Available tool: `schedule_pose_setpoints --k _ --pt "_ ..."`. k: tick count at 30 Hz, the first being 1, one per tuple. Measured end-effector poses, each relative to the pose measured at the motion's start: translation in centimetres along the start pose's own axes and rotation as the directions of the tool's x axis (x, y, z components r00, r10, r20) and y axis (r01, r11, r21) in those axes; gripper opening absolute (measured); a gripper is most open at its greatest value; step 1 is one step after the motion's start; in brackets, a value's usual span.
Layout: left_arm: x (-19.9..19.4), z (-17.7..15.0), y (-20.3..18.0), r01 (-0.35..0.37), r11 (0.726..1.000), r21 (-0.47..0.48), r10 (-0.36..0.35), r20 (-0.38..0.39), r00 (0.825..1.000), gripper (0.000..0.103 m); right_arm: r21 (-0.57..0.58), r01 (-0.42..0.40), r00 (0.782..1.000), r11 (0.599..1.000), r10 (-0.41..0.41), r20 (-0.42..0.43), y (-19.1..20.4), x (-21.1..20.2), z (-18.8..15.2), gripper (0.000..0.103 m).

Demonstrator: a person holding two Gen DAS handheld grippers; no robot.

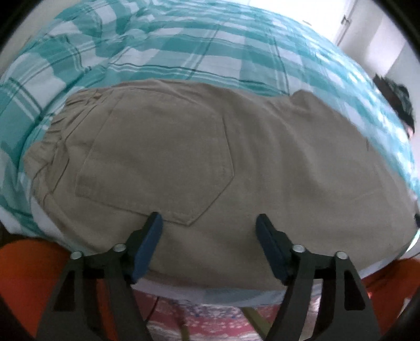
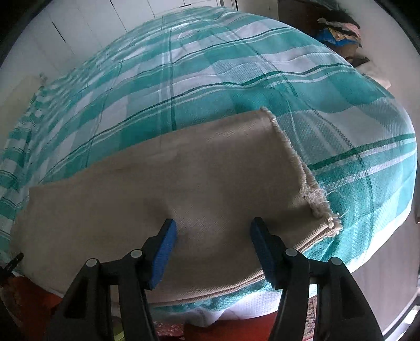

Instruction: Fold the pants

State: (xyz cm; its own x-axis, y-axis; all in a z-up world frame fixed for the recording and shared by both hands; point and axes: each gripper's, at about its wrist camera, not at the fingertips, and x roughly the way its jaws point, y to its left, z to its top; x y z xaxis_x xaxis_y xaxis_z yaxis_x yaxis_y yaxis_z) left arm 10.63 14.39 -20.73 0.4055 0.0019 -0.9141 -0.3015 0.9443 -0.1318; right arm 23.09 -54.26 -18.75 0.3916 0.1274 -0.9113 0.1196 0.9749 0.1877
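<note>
At the far left of the left wrist view the teal and white checked bedcover (image 1: 162, 49) lies rumpled, and on it rest the khaki pants (image 1: 262, 162), spread flat across the near edge of the bed. Their gathered waistband (image 1: 50, 136) sits toward the left, with a stitched back pocket (image 1: 155, 162) just to its right (its pointed lower corner almost reaches the near fingertip). The left gripper (image 1: 208, 221) hovers at the near edge of the cloth with its blue-padded fingers (image 1: 147, 249) spread wide apart, nothing between them; whether the tips touch the fabric cannot be told. Below the bed edge there is orange fabric (image 1: 23, 278) and a patterned red rug (image 1: 210, 320). At the right rim something dark (image 1: 399, 102) shows, too blurred to name. In the right wrist view the same pants (image 2: 183, 178) run from the left edge across the bedcover (image 2: 210, 78) to a frayed hem (image 2: 315, 194) on the right, the leg layers stacked one on another there. The right gripper (image 2: 212, 227) is likewise open, its fingers (image 2: 164, 254) set wide over the near edge of the leg, holding nothing. Beyond the bed, white cupboard doors (image 2: 86, 21) stand at upper left, and a heap of mixed clothes (image 2: 338, 28) lies at upper right.
</note>
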Motion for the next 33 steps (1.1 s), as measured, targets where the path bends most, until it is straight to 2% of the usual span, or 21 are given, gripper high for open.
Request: schedule_pose_setpoints --k 3,6,8,10,12,14,16,19,22,23,26,27,28,31,33 --pt "-1.1 -0.5 -0.4 0.019 1.000 -0.016 -0.018 0.029 0.999 0.077 0.036 -0.027 1.000 0.999 0.027 0.012 -0.6 -0.1 0.0 0.059" --pt "-2.2 -0.3 -1.5 0.022 1.000 0.022 -0.024 0.086 0.996 0.078 0.068 -0.043 0.999 0.997 0.041 0.028 -0.9 -0.1 0.4 0.059" --pt "-2.5 0.2 -2.0 0.023 0.999 0.039 -0.027 0.116 0.993 0.081 0.073 -0.044 0.998 0.996 0.041 0.038 -0.8 -0.1 0.5 0.059" --pt "-2.0 1.0 -2.1 0.012 0.999 0.037 -0.016 0.109 0.994 0.086 0.063 -0.036 0.999 0.997 0.033 0.043 -0.6 -0.2 0.5 0.059" --pt "-1.0 1.2 -2.0 -0.006 1.000 0.020 0.004 0.070 0.998 0.084 0.058 -0.031 0.999 0.998 0.028 0.043 -0.6 -0.3 0.4 0.059" --pt "-1.0 0.6 -2.0 0.014 1.000 0.008 -0.015 0.061 0.998 0.083 0.061 -0.035 0.999 0.998 0.033 0.042 -0.7 -0.2 0.4 0.059" --pt "-1.7 0.1 -3.2 0.025 0.999 0.044 -0.028 0.072 0.997 0.083 0.069 -0.041 0.998 0.997 0.038 0.044 -0.8 -0.2 0.4 0.059" --pt "-2.9 0.1 -6.7 0.084 0.987 0.134 -0.096 0.080 0.992 0.083 0.080 -0.042 0.998 0.996 0.038 0.049 -0.9 -0.3 0.2 0.059" --pt "-3.9 1.1 -12.0 0.195 0.951 0.241 -0.211 0.042 0.977 0.084 0.074 -0.030 0.999 0.997 0.026 0.047 -0.7 -0.3 0.3 0.059" --pt "-4.2 1.8 -14.8 0.243 0.926 0.289 -0.260 0.021 0.965 0.084 0.070 -0.025 0.999 0.997 0.021 0.045 -0.6 -0.3 0.4 0.059" --pt "-4.6 3.0 -20.9 0.314 0.868 0.385 -0.335 -0.013 0.942 0.085 0.061 -0.017 0.999 0.998 0.015 0.039 -0.5 -0.1 0.4 0.060" --pt "-4.5 3.4 -24.1 0.342 0.837 0.427 -0.362 -0.036 0.931 0.085 0.060 -0.016 0.999 0.998 0.014 0.039 -0.4 -0.1 0.5 0.060" --pt "-4.2 3.6 -26.4 0.357 0.813 0.460 -0.378 -0.050 0.925 0.085 0.058 -0.016 0.999 0.998 0.013 0.039 -0.4 -0.1 0.4 0.060" --pt "-2.8 3.6 -32.9 0.342 0.763 0.549 -0.375 -0.055 0.925 0.085 0.060 -0.018 0.999 0.998 0.015 0.040 -0.4 -0.2 0.3 0.060" --pt "-1.1 2.8 -36.5 0.361 0.726 0.585 -0.382 -0.093 0.920 0.085 0.061 -0.022 0.999 0.998 0.020 0.041 -0.4 -0.2 0.4 0.060"
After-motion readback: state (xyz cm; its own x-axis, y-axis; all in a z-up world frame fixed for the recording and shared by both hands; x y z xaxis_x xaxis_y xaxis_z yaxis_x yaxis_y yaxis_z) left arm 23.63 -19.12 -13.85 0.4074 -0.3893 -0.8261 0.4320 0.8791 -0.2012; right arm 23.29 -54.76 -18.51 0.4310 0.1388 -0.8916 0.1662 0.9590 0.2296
